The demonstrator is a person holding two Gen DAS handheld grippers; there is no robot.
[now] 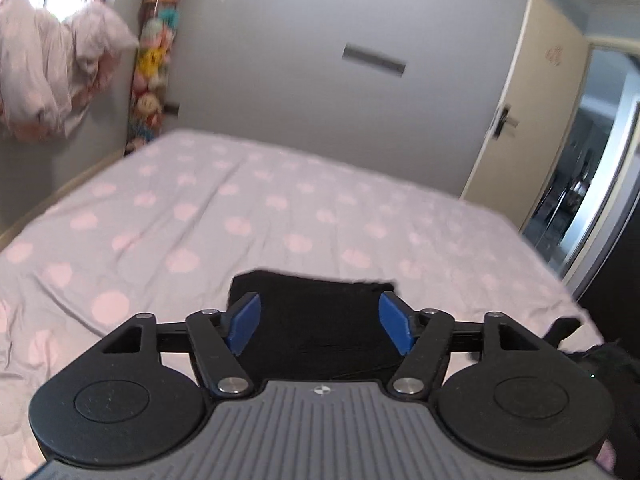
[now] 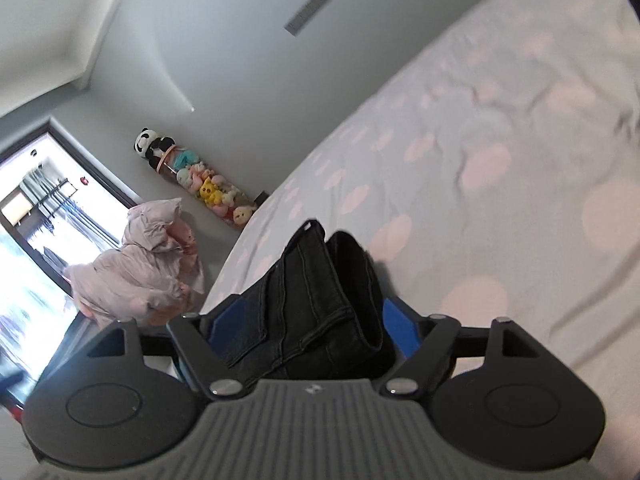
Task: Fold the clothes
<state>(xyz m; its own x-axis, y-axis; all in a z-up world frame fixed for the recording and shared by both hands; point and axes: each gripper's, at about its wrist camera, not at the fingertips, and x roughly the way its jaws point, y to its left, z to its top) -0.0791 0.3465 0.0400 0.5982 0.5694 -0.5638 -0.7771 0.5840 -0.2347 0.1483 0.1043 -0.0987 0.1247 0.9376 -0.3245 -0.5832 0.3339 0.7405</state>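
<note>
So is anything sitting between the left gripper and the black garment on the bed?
Nothing visible. The left gripper hangs open directly over the black garment, blue fingers straddling it; only the dotted bedsheet surrounds it.

Spotted bed sheet (image 1: 240, 208) — stuffed toys (image 2: 208, 192), open door (image 1: 528, 112).

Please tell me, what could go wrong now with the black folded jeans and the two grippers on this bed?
1. The right gripper has the thick folded black jeans between wide-spread fingers; if the grasp is loose, the layers could slip and unfold.
2. The left gripper is open over the jeans, holding nothing, so that side is unsupported and may sag when lifted.
3. The bed sheet is wrinkled; a low pinch might catch it together with the jeans.
</note>
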